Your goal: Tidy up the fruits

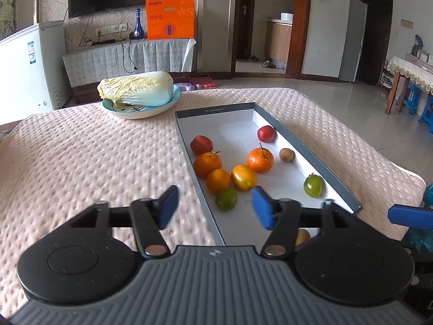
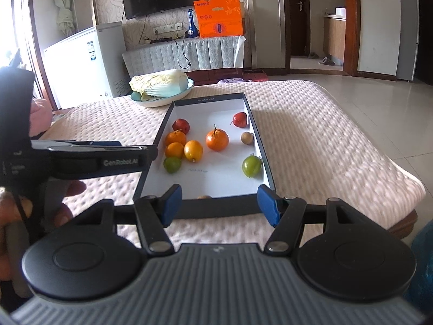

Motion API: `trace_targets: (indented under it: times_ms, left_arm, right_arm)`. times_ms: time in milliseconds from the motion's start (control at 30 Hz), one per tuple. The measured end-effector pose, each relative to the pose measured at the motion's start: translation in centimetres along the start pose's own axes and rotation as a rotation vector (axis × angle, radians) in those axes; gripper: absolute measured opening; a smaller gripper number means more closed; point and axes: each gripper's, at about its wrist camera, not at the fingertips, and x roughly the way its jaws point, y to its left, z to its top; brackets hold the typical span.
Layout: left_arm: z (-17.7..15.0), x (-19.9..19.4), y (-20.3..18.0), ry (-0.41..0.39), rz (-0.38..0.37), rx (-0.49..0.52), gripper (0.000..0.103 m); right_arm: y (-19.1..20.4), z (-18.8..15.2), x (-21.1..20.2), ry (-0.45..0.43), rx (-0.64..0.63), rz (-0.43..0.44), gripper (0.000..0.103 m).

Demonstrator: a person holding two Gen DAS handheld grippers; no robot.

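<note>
A shallow grey box (image 1: 311, 146) (image 2: 263, 146) with a white floor lies on the padded table and holds several fruits: red ones (image 1: 201, 145) (image 2: 240, 119), oranges (image 1: 259, 159) (image 2: 217, 140), a yellow one (image 1: 243, 177) (image 2: 193, 150), green ones (image 1: 226, 199) (image 2: 252, 165) and a small brown one (image 1: 286, 155) (image 2: 247, 137). My left gripper (image 1: 215, 207) is open and empty over the box's near left edge. My right gripper (image 2: 219, 203) is open and empty at the box's near end. Another brown fruit (image 2: 204, 197) peeks out by the near wall.
A plate (image 1: 140, 108) (image 2: 162, 98) with a napa cabbage (image 1: 136, 88) (image 2: 159, 82) stands at the table's far left. The left gripper's body and the hand holding it (image 2: 67, 159) show at the right wrist view's left. The table's right edge drops to tiled floor.
</note>
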Motion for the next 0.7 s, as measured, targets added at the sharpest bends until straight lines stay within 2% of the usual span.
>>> trace_targets:
  times_ms: [67, 133, 167, 300, 467, 600, 700]
  left_arm:
    - [-0.2, -0.7, -0.2, -0.020, 0.003, 0.015, 0.082]
    - [-0.4, -1.4, -0.5, -0.042, 0.017, 0.032, 0.098]
    - [-0.5, -1.8, -0.7, -0.053, 0.025, 0.041, 0.100]
    - [-1.0, -2.9, -1.0, -0.063, -0.009, 0.048, 0.103]
    - [-1.6, -3.7, -1.7, -0.039, 0.040, 0.067, 0.103]
    - [-2.2, -4.5, -1.9, -0.027, 0.044, 0.067, 0.103]
    - [-2.6, -4.9, -1.5, 0.014, 0.022, 0.022, 0.103]
  right_arm:
    - [-0.1, -0.2, -0.3, 0.002, 0.002, -0.002, 0.064]
    - [-0.1, -0.4, -0.7, 0.001, 0.002, 0.000, 0.064]
    - [-0.1, -0.5, -0.8, 0.000, 0.001, 0.002, 0.064]
    - [0.0, -0.9, -1.3, -0.001, -0.004, 0.006, 0.064]
    - [0.0, -1.1, -1.8, -0.010, -0.003, 0.009, 0.064]
    - [-0.1, -1.2, -2.0, -0.014, 0.000, 0.009, 0.064]
    - [-0.4, -1.3, -2.1, -0.006, 0.000, 0.004, 0.064]
